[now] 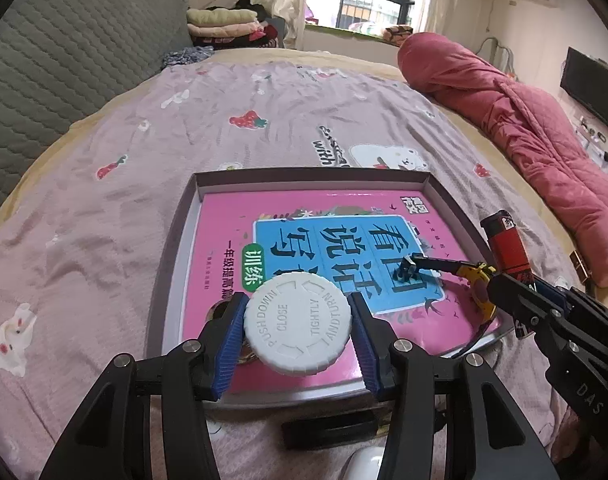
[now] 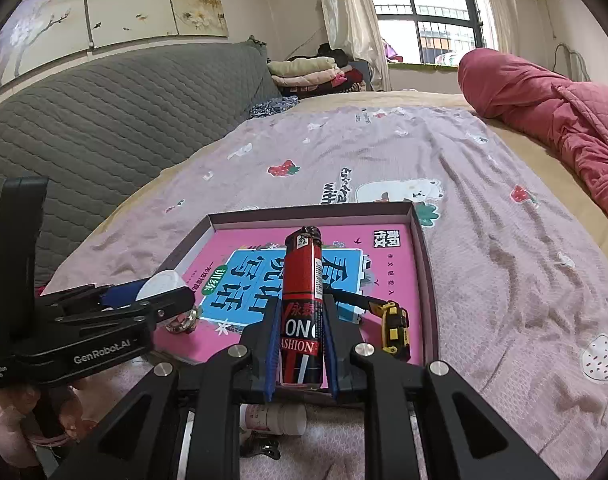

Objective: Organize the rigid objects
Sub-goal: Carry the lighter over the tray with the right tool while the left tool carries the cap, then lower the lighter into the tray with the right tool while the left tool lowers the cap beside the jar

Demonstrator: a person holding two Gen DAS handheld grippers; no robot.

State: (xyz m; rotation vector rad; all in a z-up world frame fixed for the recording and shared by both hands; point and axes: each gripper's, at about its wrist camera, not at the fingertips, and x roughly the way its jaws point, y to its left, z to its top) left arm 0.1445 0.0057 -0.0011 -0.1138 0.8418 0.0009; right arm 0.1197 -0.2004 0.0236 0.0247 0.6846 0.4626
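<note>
Both tongs grip — left (image 1: 298,330) white cap (image 1: 297,322), right (image 2: 301,350) red lighter (image 2: 303,304) — only right view shows pill bottle (image 2: 274,418).

White ribbed bottle cap (image 1: 297,323) and red lighter (image 2: 303,312) are held above a book-lined box (image 1: 444,196).

In my left-wrist view the tray (image 1: 176,240) sits mid-frame on the bedspread (image 1: 104,160), a book (image 1: 232,232) inside it, a utility knife (image 1: 448,268) on the book's right part.
</note>
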